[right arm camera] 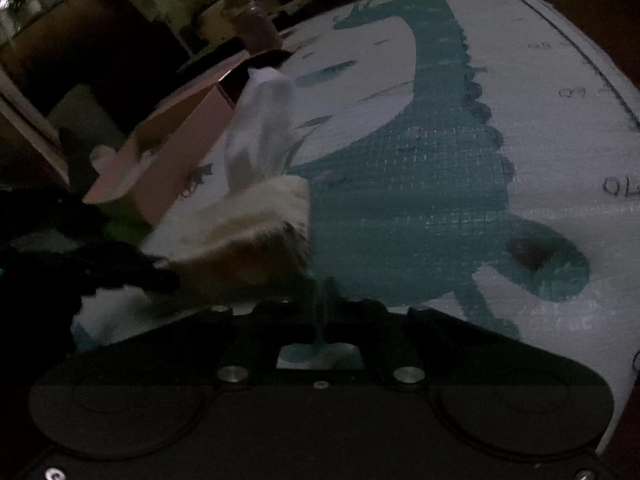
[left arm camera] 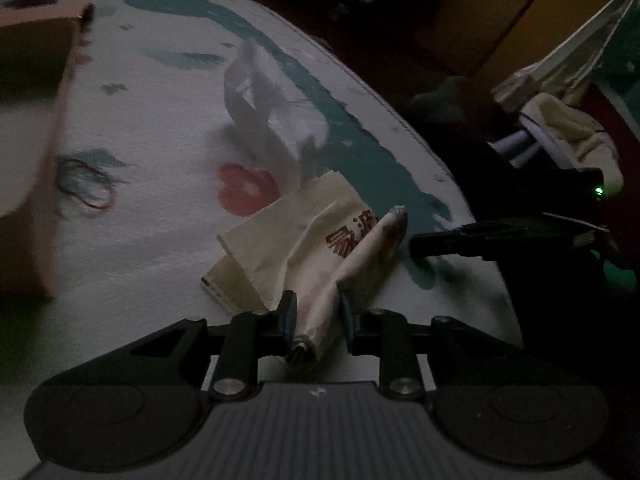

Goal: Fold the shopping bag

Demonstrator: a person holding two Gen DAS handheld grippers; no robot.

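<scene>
Bag (left arm camera: 312, 240) between left tongs (left arm camera: 318, 316)

Shopping bag (left arm camera: 304, 236) lies on the mat (left arm camera: 160, 240), partly rolled; its rolled end sits between the fingers (left arm camera: 289, 314) of the left gripper (left arm camera: 318, 316), handles (left arm camera: 256, 92) sticking up behind it. Cardboard box (left arm camera: 32, 120) stands on the mat to the far left. Right gripper (left arm camera: 480, 236) comes in from the right, its tip just beside the roll's far end. In the right wrist view, bag left of centre, box (right arm camera: 172, 148) behind it, left gripper (right arm camera: 100, 268) at the left edge.
</scene>
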